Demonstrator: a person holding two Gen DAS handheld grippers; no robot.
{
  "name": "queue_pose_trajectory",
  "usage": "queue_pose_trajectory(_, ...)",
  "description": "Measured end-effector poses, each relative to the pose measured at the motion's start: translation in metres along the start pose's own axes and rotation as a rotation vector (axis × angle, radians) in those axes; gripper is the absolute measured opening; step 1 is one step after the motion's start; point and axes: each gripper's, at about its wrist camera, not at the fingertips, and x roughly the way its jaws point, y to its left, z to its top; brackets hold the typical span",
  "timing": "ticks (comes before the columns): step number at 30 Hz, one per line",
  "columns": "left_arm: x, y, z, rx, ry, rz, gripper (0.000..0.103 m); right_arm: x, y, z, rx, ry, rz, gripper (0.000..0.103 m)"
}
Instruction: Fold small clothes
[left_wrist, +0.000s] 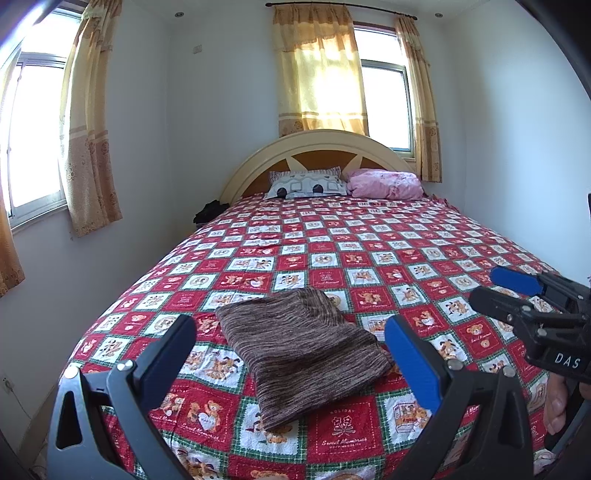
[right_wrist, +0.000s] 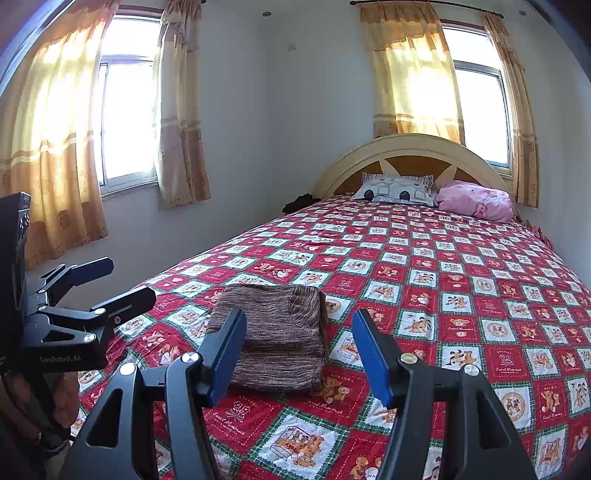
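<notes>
A brown striped knit garment (left_wrist: 301, 350) lies folded into a compact rectangle on the red patchwork bedspread (left_wrist: 332, 243), near the foot of the bed. It also shows in the right wrist view (right_wrist: 277, 332). My left gripper (left_wrist: 291, 332) is open and empty, held above the bed just short of the garment. My right gripper (right_wrist: 299, 332) is open and empty, also above and short of the garment. The right gripper shows at the right of the left wrist view (left_wrist: 495, 284); the left gripper shows at the left of the right wrist view (right_wrist: 129, 280).
Two pillows, a patterned one (left_wrist: 306, 184) and a pink one (left_wrist: 384, 183), lie at the curved headboard (left_wrist: 314, 147). A dark bundle (left_wrist: 208, 212) sits beside the bed at the far left. Walls and curtained windows close in on both sides.
</notes>
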Motion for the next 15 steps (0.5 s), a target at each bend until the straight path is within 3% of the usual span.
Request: queue_pose_trajectory(15, 0.0045, 0.0053, -0.0035, 0.011, -0.012, 0.022, 0.103, 0.0001, 0.0005, -0.0036, 0.001, 0.012, 0.004, 0.061)
